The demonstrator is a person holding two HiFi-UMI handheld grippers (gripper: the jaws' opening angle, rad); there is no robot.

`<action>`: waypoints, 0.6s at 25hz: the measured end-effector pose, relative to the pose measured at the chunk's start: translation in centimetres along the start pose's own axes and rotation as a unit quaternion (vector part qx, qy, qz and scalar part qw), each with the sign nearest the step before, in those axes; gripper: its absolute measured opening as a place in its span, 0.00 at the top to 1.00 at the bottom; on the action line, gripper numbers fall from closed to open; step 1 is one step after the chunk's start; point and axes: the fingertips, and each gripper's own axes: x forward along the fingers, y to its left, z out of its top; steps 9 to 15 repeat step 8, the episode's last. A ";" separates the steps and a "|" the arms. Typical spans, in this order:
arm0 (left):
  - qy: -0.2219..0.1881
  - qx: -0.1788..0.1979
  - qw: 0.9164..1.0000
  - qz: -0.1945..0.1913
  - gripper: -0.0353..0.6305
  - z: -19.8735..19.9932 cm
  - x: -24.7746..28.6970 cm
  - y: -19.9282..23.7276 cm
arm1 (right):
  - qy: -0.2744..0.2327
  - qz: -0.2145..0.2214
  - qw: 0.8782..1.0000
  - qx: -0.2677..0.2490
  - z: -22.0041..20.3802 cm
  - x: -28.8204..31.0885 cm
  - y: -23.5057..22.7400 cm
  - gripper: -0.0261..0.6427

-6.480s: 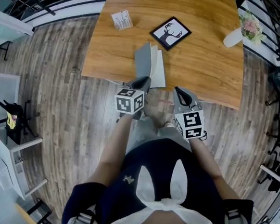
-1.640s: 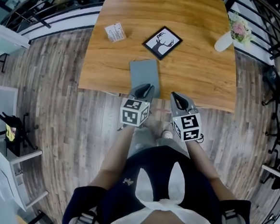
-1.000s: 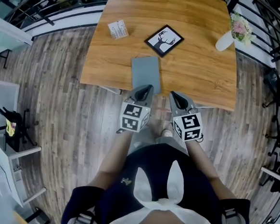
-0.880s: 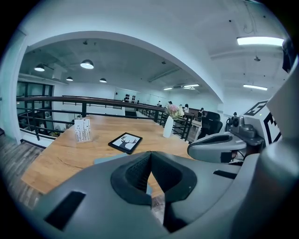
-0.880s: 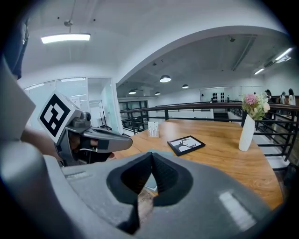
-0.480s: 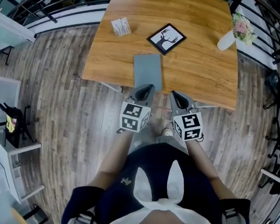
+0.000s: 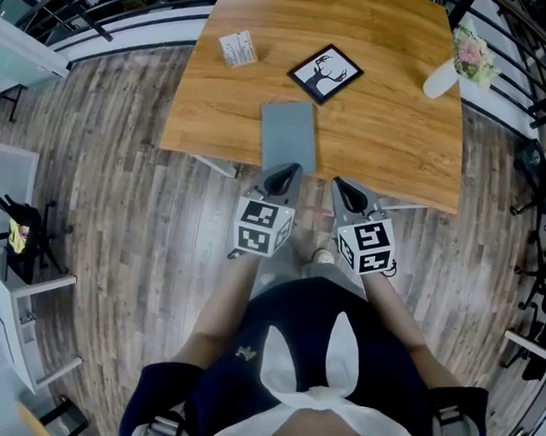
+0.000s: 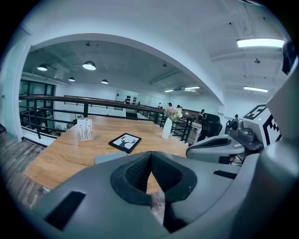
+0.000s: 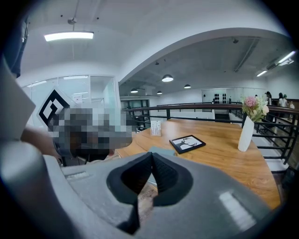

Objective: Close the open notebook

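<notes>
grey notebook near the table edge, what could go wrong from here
1. The closed flat grey notebook lies right at the front edge of the wooden table. The shut left tool hangs just short of it, so a careless nudge could slide it askew or off the edge.
2. The shut right tool is also close to that edge and might bump the table if swung forward.

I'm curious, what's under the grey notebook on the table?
The notebook lies flat on the wooden table. Only tabletop shows round it; whatever is beneath it is covered.
</notes>
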 end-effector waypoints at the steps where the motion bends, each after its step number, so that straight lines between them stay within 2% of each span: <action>1: 0.000 0.000 1.000 0.000 0.92 0.0 0.0 0.0 | 0.001 0.000 1.000 0.000 0.0 0.0 0.0 0.97; 15: 0.000 -0.003 1.000 -0.001 0.92 -0.1 0.0 0.3 | 0.004 -0.001 1.000 0.001 -0.1 0.2 0.1 0.97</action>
